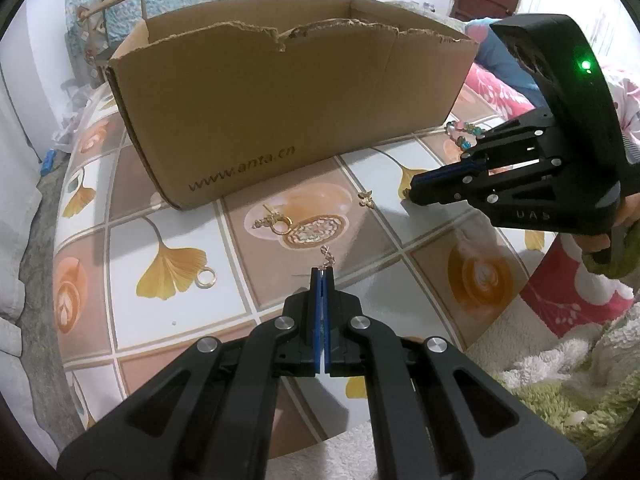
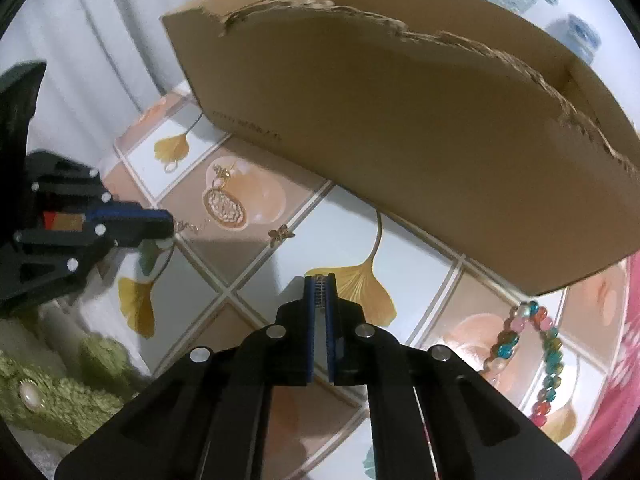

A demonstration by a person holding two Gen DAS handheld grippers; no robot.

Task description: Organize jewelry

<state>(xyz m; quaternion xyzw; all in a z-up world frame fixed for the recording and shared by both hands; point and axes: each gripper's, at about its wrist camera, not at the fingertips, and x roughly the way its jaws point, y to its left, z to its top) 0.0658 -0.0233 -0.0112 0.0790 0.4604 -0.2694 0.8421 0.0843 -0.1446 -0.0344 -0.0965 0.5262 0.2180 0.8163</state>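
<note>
1. The left gripper (image 1: 321, 274) is pinching one end of a thin gold chain (image 1: 327, 257) between its pressed-together blue pads; the rest of the chain is trailing out beyond the tips toward the cardboard box (image 1: 280, 120). With so little of it caught, the chain is likely to slide free during a lift or swing.
2. The right gripper (image 2: 320, 286) is clamping a small coiled, spring-like metal piece (image 2: 319, 294) right at its tips. Held that near the edge, the piece risks popping out and bouncing off the bench (image 2: 256, 276).
3. Just beyond the left gripper, a gold ring-and-charm piece (image 1: 276, 222) is lying loose, with a plain gold ring (image 1: 206, 278) off to its left and a small butterfly charm (image 1: 366, 199) between the two grippers; a sweeping chain could be snagging or dragging these.
4. To the right of the right gripper, a beaded bracelet (image 2: 532, 344) is resting against the box's foot.
5. The box wall is reading "www.anta.cn"; the right gripper's body is showing "UA" and an unclear third mark.
</note>
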